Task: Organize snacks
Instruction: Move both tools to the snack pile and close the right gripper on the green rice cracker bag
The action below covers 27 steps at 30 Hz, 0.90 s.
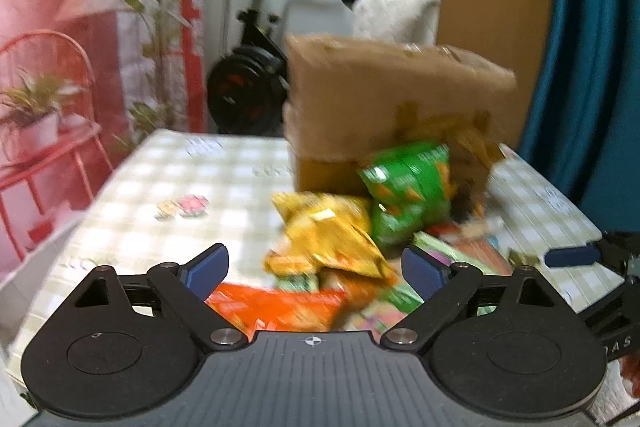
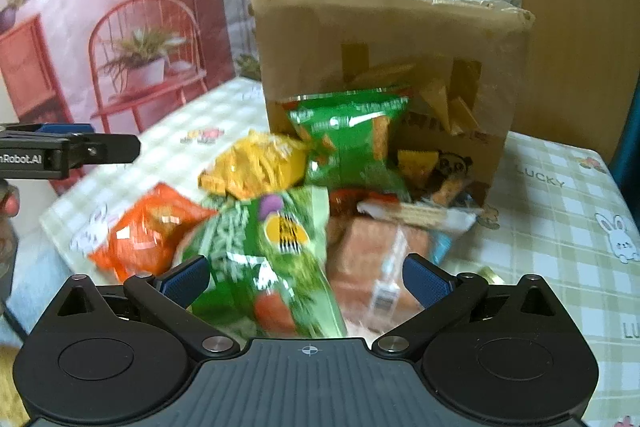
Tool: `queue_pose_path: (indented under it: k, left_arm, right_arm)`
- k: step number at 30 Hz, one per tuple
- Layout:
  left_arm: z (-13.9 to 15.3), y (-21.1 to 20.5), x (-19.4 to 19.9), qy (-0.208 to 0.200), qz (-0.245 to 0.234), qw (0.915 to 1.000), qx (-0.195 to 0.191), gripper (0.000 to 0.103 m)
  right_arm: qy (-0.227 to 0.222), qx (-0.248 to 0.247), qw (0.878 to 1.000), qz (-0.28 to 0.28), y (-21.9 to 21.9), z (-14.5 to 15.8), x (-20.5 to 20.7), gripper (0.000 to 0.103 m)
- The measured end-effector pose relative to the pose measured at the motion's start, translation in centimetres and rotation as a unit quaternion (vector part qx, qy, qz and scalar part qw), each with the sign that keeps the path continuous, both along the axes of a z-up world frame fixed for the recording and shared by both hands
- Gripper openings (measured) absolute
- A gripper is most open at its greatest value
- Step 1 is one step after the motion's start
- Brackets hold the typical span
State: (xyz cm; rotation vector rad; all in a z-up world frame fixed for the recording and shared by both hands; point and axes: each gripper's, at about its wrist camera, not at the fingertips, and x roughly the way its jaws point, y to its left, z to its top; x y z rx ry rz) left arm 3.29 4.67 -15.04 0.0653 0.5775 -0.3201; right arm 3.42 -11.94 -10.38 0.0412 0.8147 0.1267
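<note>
A cardboard box point(image 1: 384, 95) lies tipped on the table with snack bags spilling out of its mouth; it also shows in the right wrist view point(image 2: 380, 39). In front of it lie a green bag point(image 1: 408, 187), a yellow bag point(image 1: 332, 231) and an orange bag point(image 1: 276, 307). The right wrist view shows the green bag point(image 2: 352, 135), yellow bag point(image 2: 256, 163), orange bag point(image 2: 148, 231), a long green pack point(image 2: 272, 259) and a brown pack point(image 2: 368, 259). My left gripper point(image 1: 316, 267) is open and empty above the pile. My right gripper point(image 2: 308, 277) is open and empty over the long green pack.
The table has a green checked cloth point(image 1: 168, 179) with cartoon prints point(image 2: 560, 211). An exercise bike point(image 1: 256, 67) stands behind the table. A red printed backdrop point(image 2: 100, 27) hangs at the left. The other gripper shows at the edge of each view: point(image 1: 580, 255), point(image 2: 72, 147).
</note>
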Motion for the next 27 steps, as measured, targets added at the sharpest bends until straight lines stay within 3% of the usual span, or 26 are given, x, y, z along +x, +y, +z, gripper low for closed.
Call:
queue_pose_path:
  k: [5,8,13,17,20,27]
  left_arm:
    - [-1.2,-0.7,0.1,0.029,-0.020,0.9993,-0.006,0.089]
    - [-1.5,-0.7,0.1,0.042,-0.027,0.9987,-0.013,0.088]
    - [-2.9,-1.4,0.8,0.109,-0.049,0.9919,-0.044,0.085]
    - [-3.7,-2.0,0.7,0.123,-0.062,0.9896,-0.041,0.085]
    - [-3.8,-2.0,0.8,0.129,-0.062,0.9887,-0.046,0.085]
    - [-3.8,-1.9,1.5,0.145,-0.065,0.9858,-0.053,0.085]
  right_arm:
    - [0.015,0.012,1.000,0.011,-0.3,-0.3,-0.1,0.086]
    - [0.018,-0.007,0.999,0.036,0.4,-0.4,0.1,0.086]
    - [0.026,-0.039,0.996,0.076,1.6,-0.7,0.8,0.083]
    - [0.026,-0.044,0.994,0.099,1.9,-1.2,1.0,0.069]
    - [0.040,-0.038,0.993,0.104,1.7,-1.8,1.0,0.044]
    - [0.055,0.019,0.996,0.072,-0.2,-3.0,1.2,0.039]
